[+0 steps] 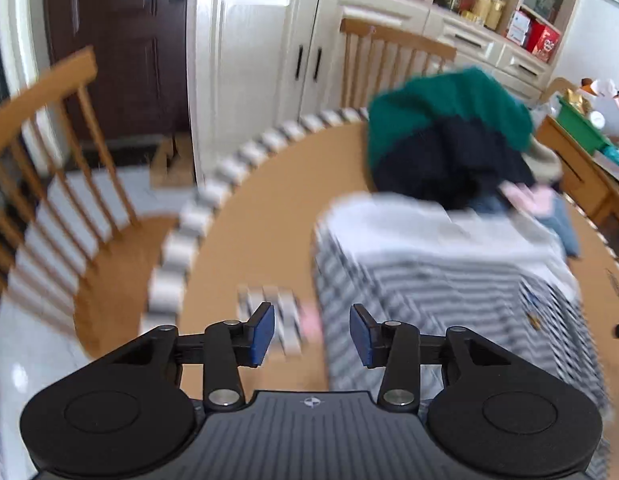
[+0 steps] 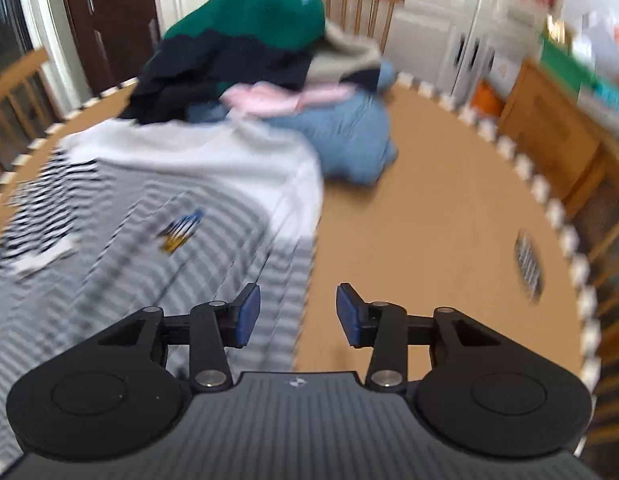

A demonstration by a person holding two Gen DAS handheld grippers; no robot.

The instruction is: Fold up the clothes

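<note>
A grey and white striped garment (image 1: 437, 280) lies flat on the cardboard-covered table (image 1: 269, 200); in the right wrist view the striped garment (image 2: 157, 216) fills the left half. Behind it sits a pile of clothes (image 1: 449, 136) with a green and black piece on top; in the right wrist view the pile (image 2: 249, 48) also shows pink and blue pieces. My left gripper (image 1: 312, 333) hangs open over the garment's left edge with nothing between its pads. My right gripper (image 2: 297, 315) is open over the garment's right edge, also with nothing in it. Both views are blurred.
Wooden chairs (image 1: 49, 184) stand around the table, one behind the pile (image 1: 393, 56). White cabinets (image 1: 261, 60) and shelves with boxes (image 1: 537, 36) line the back wall. A wooden sideboard (image 2: 549, 136) stands at the right. A black and white marked band (image 1: 189, 220) runs along the table's edge.
</note>
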